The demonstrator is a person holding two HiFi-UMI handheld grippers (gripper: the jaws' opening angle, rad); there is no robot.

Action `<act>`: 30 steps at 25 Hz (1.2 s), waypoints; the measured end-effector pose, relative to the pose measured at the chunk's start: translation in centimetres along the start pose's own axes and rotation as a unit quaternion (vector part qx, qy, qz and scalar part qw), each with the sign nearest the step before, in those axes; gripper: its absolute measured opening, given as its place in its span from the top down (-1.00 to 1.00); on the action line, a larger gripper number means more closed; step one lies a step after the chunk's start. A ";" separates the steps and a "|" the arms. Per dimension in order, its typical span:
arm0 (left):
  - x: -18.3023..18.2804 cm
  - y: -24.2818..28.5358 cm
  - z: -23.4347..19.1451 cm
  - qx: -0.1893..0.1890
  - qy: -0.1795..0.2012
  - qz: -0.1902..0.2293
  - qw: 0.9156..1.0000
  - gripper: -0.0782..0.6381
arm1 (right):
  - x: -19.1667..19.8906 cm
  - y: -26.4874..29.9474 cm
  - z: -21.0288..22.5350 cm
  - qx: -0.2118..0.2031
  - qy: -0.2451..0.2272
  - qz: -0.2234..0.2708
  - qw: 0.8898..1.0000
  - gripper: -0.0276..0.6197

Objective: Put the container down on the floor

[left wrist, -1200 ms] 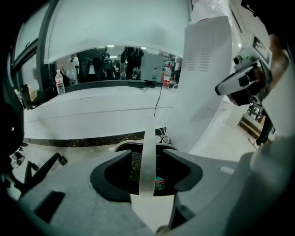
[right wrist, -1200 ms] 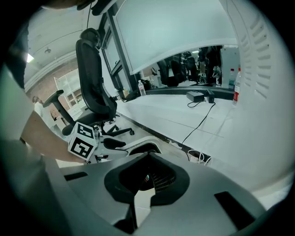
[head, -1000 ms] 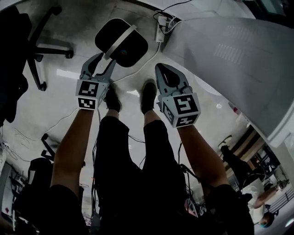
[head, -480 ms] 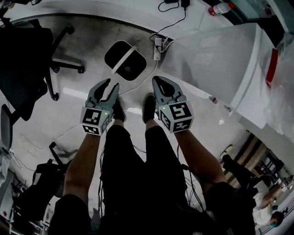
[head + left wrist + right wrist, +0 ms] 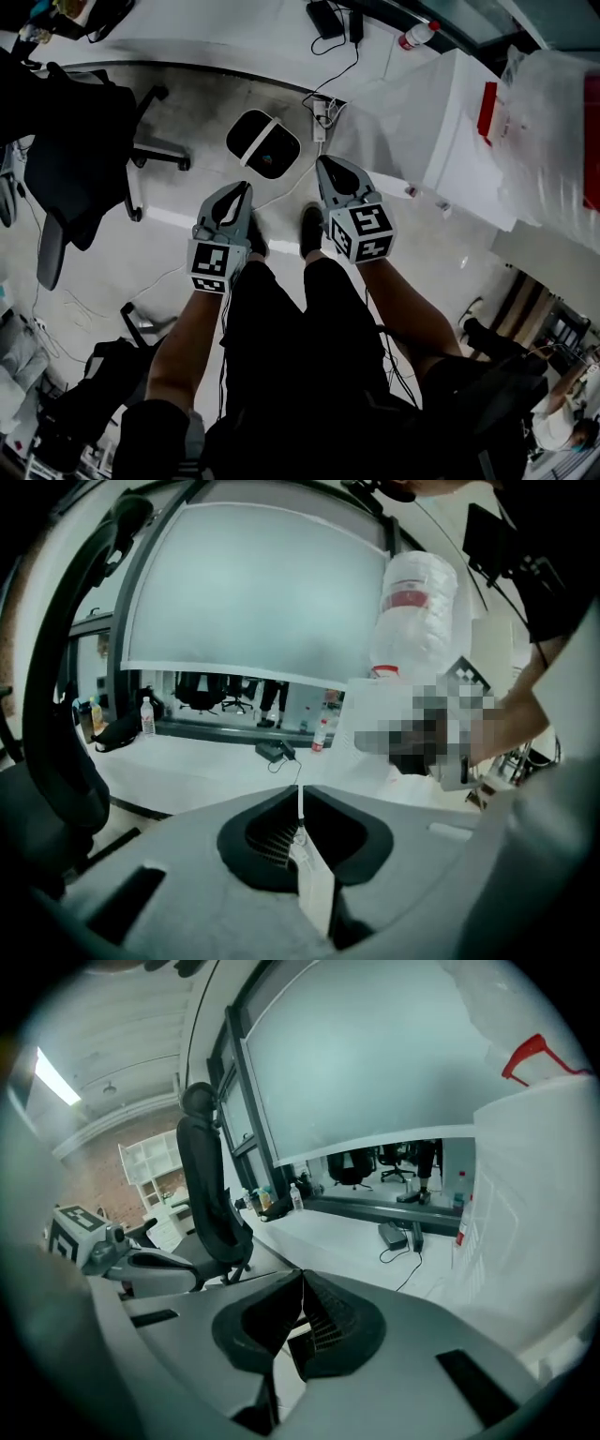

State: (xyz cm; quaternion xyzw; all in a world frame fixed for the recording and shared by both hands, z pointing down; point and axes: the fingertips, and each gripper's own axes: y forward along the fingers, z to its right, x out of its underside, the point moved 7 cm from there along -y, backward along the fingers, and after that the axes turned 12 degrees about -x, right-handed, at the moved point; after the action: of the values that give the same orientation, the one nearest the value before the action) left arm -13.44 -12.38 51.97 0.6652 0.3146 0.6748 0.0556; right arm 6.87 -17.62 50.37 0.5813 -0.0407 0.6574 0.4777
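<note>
container sits on the floor, just beyond my shoes and apart from both grippers, so i judge the putting-down done. my left gripper has just been closing its jaws on nothing; my right gripper is clenched and empty. next calls only for keeping clear. no writing is readable on it.

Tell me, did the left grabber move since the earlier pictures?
Yes. The left gripper has lifted up and away from the container on the floor. Its jaws have just been closing, with nothing between them.
</note>
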 end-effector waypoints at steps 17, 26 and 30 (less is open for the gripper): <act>-12.2 -7.6 1.6 0.029 -0.023 0.045 0.998 0.75 | -9.2 -6.3 -5.5 -0.027 -0.027 0.039 0.998 0.89; -15.5 -12.1 4.2 0.016 -0.024 0.058 0.998 0.75 | -12.4 -11.3 -8.6 -0.044 -0.056 0.051 0.996 0.89; -16.3 -14.0 3.8 -0.002 -0.026 0.057 0.998 0.75 | -13.6 -13.0 -9.4 -0.053 -0.057 0.063 0.995 0.90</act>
State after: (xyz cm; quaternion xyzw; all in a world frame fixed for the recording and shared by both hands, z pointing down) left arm -12.91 -7.98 30.64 0.6995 0.2728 0.6600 0.0264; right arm 7.05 -12.78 29.95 0.5877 -0.1388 0.6491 0.4626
